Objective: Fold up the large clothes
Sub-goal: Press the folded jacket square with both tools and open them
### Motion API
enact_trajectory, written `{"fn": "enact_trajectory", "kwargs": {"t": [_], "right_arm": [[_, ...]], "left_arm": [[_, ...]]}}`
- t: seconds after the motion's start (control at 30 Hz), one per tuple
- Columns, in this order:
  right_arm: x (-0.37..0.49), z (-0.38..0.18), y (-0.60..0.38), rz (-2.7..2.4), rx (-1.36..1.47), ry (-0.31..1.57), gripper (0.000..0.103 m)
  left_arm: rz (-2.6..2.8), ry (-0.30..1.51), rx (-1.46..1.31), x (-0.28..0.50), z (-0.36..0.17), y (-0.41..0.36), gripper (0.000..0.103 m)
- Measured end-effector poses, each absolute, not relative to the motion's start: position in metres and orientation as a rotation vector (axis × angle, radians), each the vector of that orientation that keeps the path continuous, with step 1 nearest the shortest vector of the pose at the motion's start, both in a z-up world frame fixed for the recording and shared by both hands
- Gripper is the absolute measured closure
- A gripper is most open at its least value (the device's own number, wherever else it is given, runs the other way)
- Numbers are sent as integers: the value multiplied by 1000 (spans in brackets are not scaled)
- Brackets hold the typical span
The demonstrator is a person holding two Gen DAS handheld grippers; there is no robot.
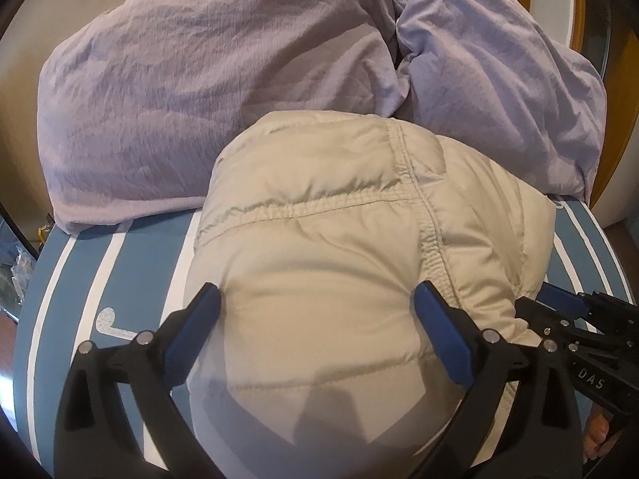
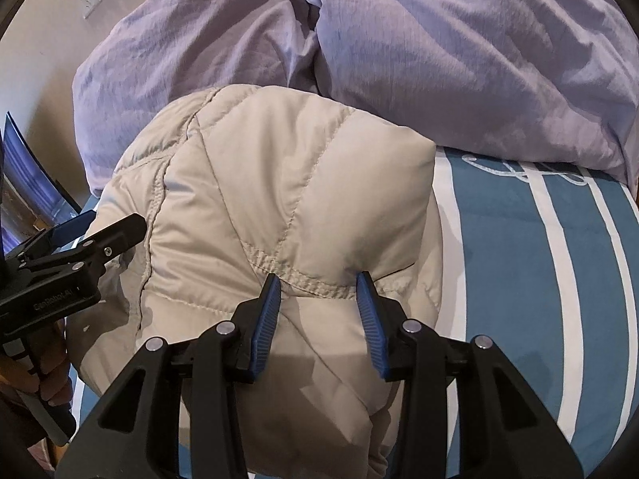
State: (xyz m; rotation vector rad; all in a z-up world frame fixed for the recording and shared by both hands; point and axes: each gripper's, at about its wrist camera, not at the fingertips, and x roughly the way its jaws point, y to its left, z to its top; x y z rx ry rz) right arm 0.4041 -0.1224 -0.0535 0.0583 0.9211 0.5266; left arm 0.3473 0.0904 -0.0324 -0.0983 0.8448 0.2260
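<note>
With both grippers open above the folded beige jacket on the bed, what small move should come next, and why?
Probably lift both grippers away. The jacket already lies as a compact bundle on the striped sheet, and the left gripper and right gripper stand open, holding no fabric, so the fold looks finished.

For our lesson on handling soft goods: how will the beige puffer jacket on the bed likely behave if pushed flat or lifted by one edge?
The jacket looks puffy between its quilt seams, so pressed flat it would probably spring back. Its shell looks smooth, so folded layers may slide apart. Lifted by an edge it would likely droop, light for its bulk. Both tools, left and right, are open above it.
</note>
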Motion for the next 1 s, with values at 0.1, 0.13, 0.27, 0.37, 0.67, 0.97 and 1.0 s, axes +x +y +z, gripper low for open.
{"fn": "enact_trajectory", "kwargs": {"t": [0.1, 0.13, 0.27, 0.37, 0.67, 0.97, 1.0], "right_arm": [[404, -50, -122, 525, 51, 927, 61], [403, -47, -123, 523, 48, 925, 61], [397, -37, -125, 503, 32, 910, 52], [386, -27, -128, 490, 21, 883, 32], [335, -3, -138, 508, -7, 873, 5], [289, 2, -149, 493, 35, 929, 4], [284, 3, -150, 493, 36, 935, 4]], "left_arm": [[231, 841, -105, 346, -29, 91, 5], [233, 837, -110, 344, -28, 91, 5], [241, 827, -151, 329, -24, 94, 4], [239, 817, -162, 312, -18, 95, 4], [230, 796, -198, 246, -4, 102, 2], [192, 813, -251, 199, 2, 99, 2], [186, 816, -256, 196, 2, 98, 2]]}}
